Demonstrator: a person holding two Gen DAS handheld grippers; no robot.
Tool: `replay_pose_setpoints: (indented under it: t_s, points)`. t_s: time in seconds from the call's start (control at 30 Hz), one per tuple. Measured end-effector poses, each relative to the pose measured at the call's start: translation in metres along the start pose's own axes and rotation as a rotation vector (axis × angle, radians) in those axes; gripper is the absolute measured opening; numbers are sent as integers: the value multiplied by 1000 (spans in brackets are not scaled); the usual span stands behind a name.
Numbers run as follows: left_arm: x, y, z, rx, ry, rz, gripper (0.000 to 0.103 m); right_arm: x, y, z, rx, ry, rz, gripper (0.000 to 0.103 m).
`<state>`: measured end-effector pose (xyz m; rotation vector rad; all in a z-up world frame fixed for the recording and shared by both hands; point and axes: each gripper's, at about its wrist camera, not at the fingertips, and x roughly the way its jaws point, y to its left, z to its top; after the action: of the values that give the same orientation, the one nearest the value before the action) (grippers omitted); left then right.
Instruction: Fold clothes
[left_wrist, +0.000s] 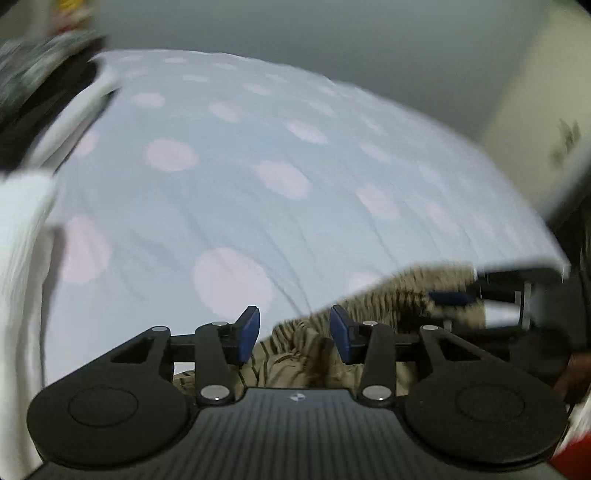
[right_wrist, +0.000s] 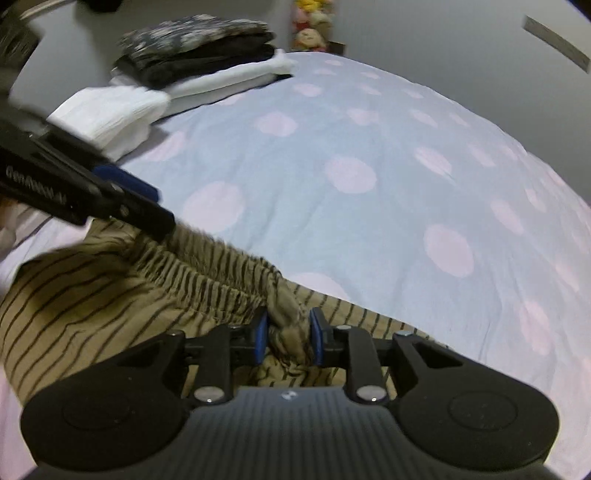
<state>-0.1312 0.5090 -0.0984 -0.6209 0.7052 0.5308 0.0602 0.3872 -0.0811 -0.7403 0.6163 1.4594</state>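
right wrist: tool (right_wrist: 287, 338) straddles striped shorts (right_wrist: 110, 291)

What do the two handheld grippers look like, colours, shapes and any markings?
Both match: the left gripper and right gripper each have a dark ribbed body with a small round emblem, two round black discs at the sides, black linkage arms with silver rivets, and blue pads on the fingers. Pale lettering, too blurred to read, runs along the left gripper's side.

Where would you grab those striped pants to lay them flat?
Probably by the gathered waistband, near its two ends, coming from above. It is the thickest ridge of the striped pants, bunched so pads can pinch it. The right gripper already has a fold between its pads; the left gripper stands open over the cloth.
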Motion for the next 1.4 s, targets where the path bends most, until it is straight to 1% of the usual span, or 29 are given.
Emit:
replay_pose_setpoints:
  t_s: [0.07,0.13,0.17,0.2,0.3,0.37,0.4,0.43,0.47,0.5,0.57,0.6,0.67,0.7,0.77,0.83,0.87,0.9,0.93,0.97,1.0,1.07,1.13,1.2,1.27,1.33,1.4]
  points:
    - [-6,14,-5,-107,-48,-12,50,0,-6,-1,58,-24,-2,36]
    - [-18,18,-14,-151,-79,-27,53,-9,-13,-5,134,-61,1,38]
    - [-23,17,-19,-150,-90,-25,56,-14,-15,-8,166,-80,1,45]
    - [-27,16,-24,-147,-100,-22,59,-18,-17,-11,198,-99,0,49]
    - [-29,4,-33,-60,-73,12,60,-27,-16,-23,237,-124,0,49]
    - [-19,-7,-36,6,-41,68,58,-22,-12,-29,231,-103,-20,47]
    - [-15,-11,-38,25,-29,96,51,-19,-10,-32,227,-93,-30,45]
    - [-9,-12,-40,29,-27,107,43,-16,-9,-34,232,-81,-35,43]
    - [-4,-12,-41,34,-25,119,26,-13,-9,-36,237,-70,-40,31]
    - [1,-13,-42,37,-25,130,17,-9,-8,-38,243,-59,-45,16]
    - [-4,-11,-44,19,-66,139,8,-13,-11,-39,276,-80,-49,8]
    - [-8,-9,-44,2,-92,142,7,-16,-13,-38,296,-105,-43,5]
    - [-11,-5,-43,-32,-124,141,6,-21,-20,-35,344,-147,-31,5]
    - [-8,-3,-42,-48,-122,149,6,-21,-23,-34,366,-158,-25,5]
    - [3,1,-43,-60,-90,169,7,-12,-28,-31,405,-138,-17,5]
    - [13,3,-45,-54,-64,193,12,-1,-30,-31,411,-111,-36,5]
    - [16,4,-46,-49,-56,206,19,4,-30,-31,413,-98,-45,7]
    - [14,5,-47,-54,-63,215,28,6,-30,-32,410,-88,-55,13]
    - [9,7,-47,-72,-67,218,30,3,-29,-34,412,-95,-66,16]
    - [4,9,-46,-92,-70,219,32,0,-28,-36,415,-101,-78,22]
    - [-4,13,-46,-125,-74,205,33,-7,-28,-39,421,-117,-83,28]
    - [-20,19,-48,-191,-80,176,35,-27,-30,-47,448,-157,-86,28]
    - [-36,22,-55,-258,-82,166,36,-47,-30,-60,480,-185,-84,28]
    - [-48,21,-66,-297,-51,173,36,-66,-30,-75,509,-205,-88,28]
    - [-58,16,-78,-326,-14,192,36,-84,-28,-96,539,-215,-111,28]
    - [-68,11,-90,-359,24,205,36,-96,-24,-115,557,-213,-133,31]
    - [-77,6,-102,-382,56,207,36,-105,-23,-131,581,-200,-144,36]
